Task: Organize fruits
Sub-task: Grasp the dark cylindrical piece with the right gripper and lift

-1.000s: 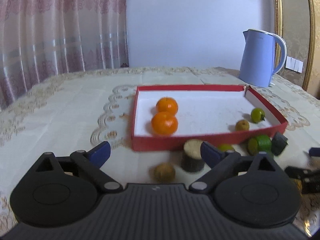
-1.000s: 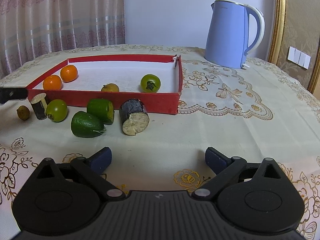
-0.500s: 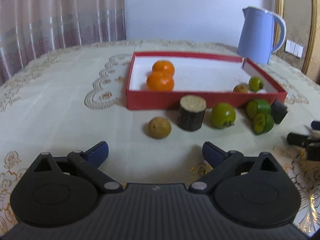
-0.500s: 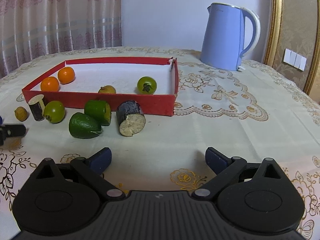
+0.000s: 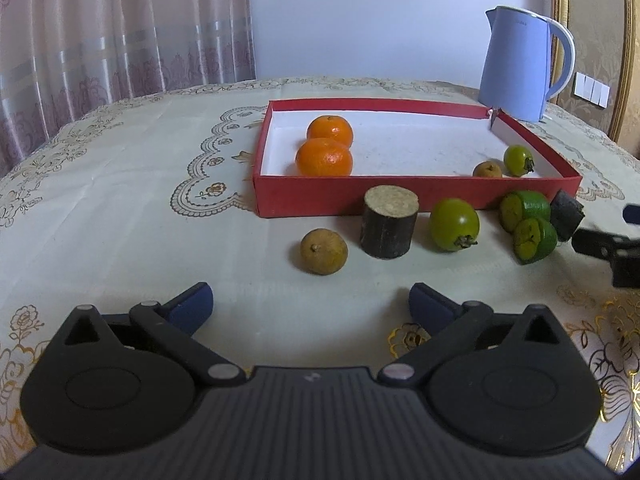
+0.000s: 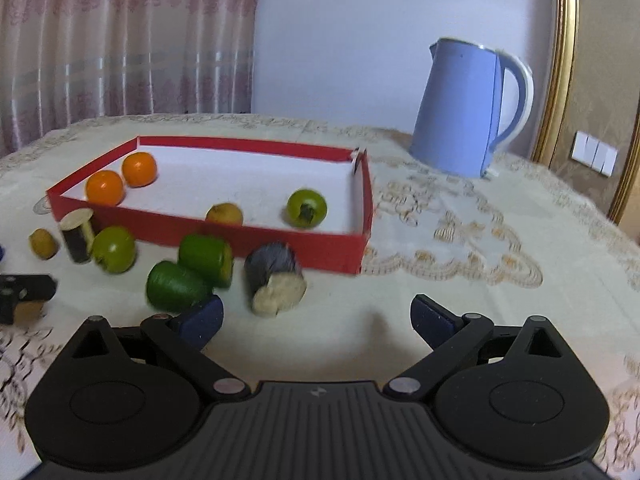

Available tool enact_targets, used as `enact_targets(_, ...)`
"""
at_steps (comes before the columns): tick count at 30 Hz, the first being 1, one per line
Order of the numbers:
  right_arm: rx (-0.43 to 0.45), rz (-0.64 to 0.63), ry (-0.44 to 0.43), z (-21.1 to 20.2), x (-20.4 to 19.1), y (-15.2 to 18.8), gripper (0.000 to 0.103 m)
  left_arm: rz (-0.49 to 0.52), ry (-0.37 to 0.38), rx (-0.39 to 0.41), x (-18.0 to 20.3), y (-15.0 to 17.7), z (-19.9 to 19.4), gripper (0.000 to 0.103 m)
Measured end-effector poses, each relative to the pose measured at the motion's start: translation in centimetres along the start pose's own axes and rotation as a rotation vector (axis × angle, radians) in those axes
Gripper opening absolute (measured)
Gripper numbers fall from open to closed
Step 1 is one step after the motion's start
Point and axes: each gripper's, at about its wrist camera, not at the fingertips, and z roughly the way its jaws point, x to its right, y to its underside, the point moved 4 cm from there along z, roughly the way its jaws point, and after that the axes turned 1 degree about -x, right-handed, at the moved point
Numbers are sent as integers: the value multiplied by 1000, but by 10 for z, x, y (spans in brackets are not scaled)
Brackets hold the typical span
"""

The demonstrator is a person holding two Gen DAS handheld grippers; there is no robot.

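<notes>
Left wrist view: my left gripper (image 5: 311,299) hovers over the tablecloth (image 5: 120,208) with its jaws spread wide, having just been opening, and nothing sits between them. Straight ahead, just beyond the fingertips, I see a brown fruit (image 5: 324,251). To its right a dark log piece (image 5: 389,221) stands upright, then a green fruit (image 5: 455,224), then two green halves (image 5: 530,224) and a dark chunk (image 5: 566,213) beside them. All of these lie outside the red box (image 5: 344,196), close to its near wall. Inside the box I see two oranges (image 5: 325,157) near the left wall, and a small brown fruit (image 5: 487,169) and a small green one (image 5: 517,160) near the right corner. A blue kettle (image 5: 520,64) stands behind the box. At the far right edge, part of my right gripper (image 5: 612,246) shows.

Right wrist view: the picture is somewhat blurred. My right gripper (image 6: 316,314) has its jaws wide apart and holds nothing. The nearer green half (image 6: 176,286) lies just ahead of my left fingertip (image 6: 202,320), and the dark chunk (image 6: 276,280), pale cut face toward me, lies ahead between the fingers. The box (image 6: 312,246) is behind them.
</notes>
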Motion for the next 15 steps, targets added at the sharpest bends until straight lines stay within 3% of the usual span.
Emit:
enact_targets(6, -20, -30, 6, 19, -4, -8, 97, -3, 2, -1, 1, 0, 0, 103)
enact_targets(10, -39, -57, -15, 29, -11, -12, 67, -3, 2, -1, 0, 0, 0, 103)
enact_targets(15, -37, -52, -55, 31, -14, -13, 50, -3, 2, -1, 1, 0, 0, 103)
